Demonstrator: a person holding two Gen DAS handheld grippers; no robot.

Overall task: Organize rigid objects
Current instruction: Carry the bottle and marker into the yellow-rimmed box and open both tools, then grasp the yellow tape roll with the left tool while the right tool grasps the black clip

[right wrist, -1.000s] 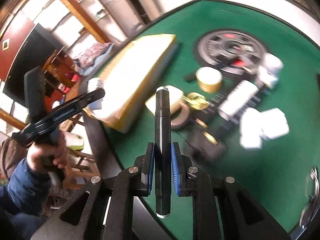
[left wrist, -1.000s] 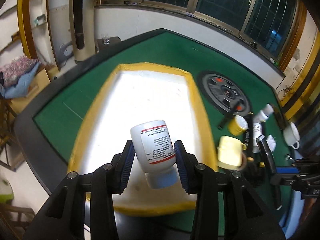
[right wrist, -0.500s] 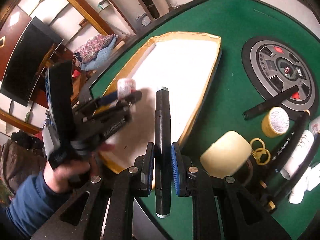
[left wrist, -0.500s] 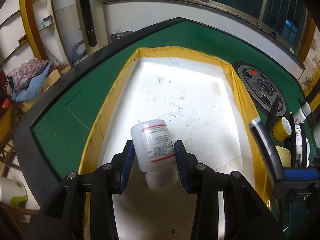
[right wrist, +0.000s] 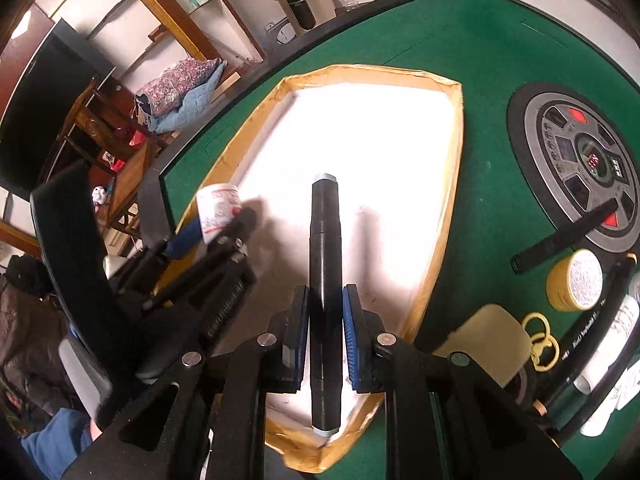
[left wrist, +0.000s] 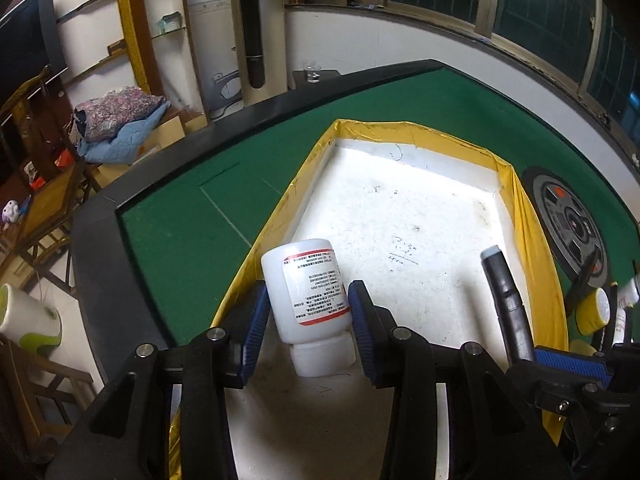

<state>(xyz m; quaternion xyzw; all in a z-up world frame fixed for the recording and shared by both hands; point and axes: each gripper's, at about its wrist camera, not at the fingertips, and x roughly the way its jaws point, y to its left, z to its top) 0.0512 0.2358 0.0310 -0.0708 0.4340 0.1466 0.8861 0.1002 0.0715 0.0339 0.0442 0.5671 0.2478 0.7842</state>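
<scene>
My left gripper is shut on a white plastic bottle with a red-edged label, held cap toward me over the near left part of a white tray with yellow taped rim. My right gripper is shut on a black cylindrical marker held upright over the same tray. The marker and right gripper show at the right of the left wrist view. The bottle and left gripper show at the left of the right wrist view.
On the green felt table right of the tray lie a round grey dial panel, a black marker, a yellow tape roll, a pale yellow cup, yellow rings and white bottles. The table's black edge runs on the left.
Both grippers have moved left over the tray, carrying the bottle and the marker. The tray now fills the view under both, and the grippers sit closer together.
</scene>
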